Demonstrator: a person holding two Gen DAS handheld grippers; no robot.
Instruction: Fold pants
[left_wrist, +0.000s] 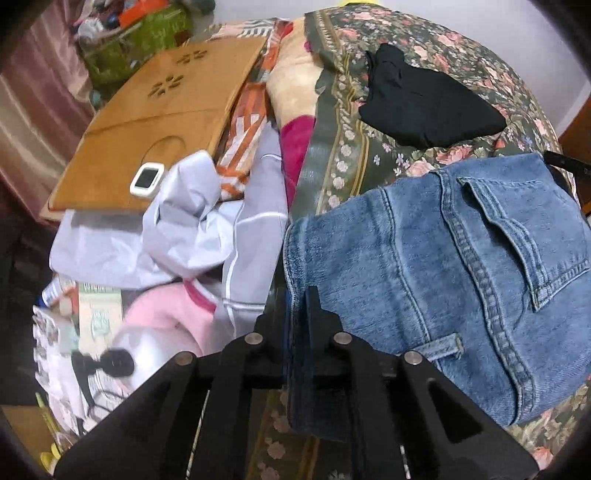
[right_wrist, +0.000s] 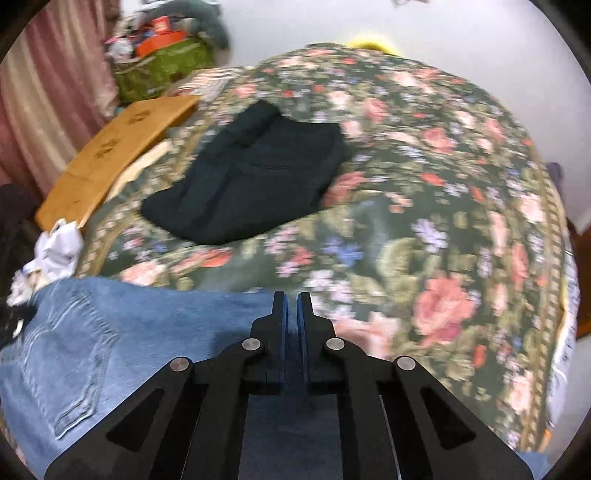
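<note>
Blue jeans (left_wrist: 424, 266) lie back side up on a floral bedspread (left_wrist: 332, 155), with a back pocket and a belt loop showing. My left gripper (left_wrist: 295, 314) is shut on the jeans' left edge, and the denim fold runs down between its black fingers. In the right wrist view the jeans (right_wrist: 110, 332) fill the lower left. My right gripper (right_wrist: 291, 306) is shut at their right edge, and denim shows between and under its fingers. The bedspread (right_wrist: 443, 229) stretches beyond it.
A folded black garment (left_wrist: 424, 103) (right_wrist: 251, 173) lies farther back on the bed. To the left are a wooden lap tray (left_wrist: 159, 122) (right_wrist: 118, 147) carrying a small white device (left_wrist: 147, 179), a grey-white garment (left_wrist: 192, 229), pink cloth (left_wrist: 166, 317) and a green bag (right_wrist: 162, 70).
</note>
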